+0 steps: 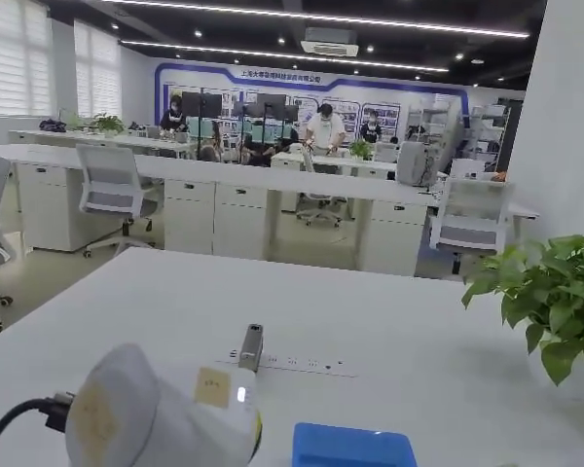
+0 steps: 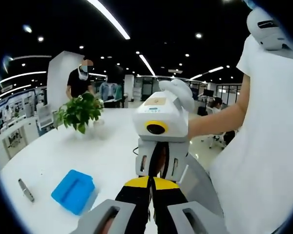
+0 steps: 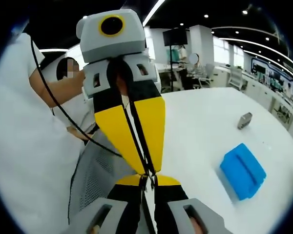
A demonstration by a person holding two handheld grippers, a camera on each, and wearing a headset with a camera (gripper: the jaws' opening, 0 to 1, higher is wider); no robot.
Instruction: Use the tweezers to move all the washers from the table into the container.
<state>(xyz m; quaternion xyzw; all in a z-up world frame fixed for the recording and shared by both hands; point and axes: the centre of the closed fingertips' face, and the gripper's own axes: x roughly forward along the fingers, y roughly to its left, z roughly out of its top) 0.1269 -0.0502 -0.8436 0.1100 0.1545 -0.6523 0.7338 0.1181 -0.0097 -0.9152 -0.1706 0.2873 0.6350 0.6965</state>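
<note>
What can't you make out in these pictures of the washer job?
Washers: too small to pick out on the white table in any view.
Blue container: cut off by the head view's bottom edge; contents unreadable in both gripper views.
Grey object on the table: too small to tell whether it is the tweezers.

The desk is white and smooth with a faint satin sheen. The container is blue moulded plastic, matt and even. A small grey block on the desk looks like dull metal. The left claw and right claw have pale grey matt plastic bodies and smooth jaws in yellow and black. A black cable looks smooth and rubbery. A person's shirt is soft white cloth. A chair back is grey mesh. The plant has lightly glossy leaves.
</note>
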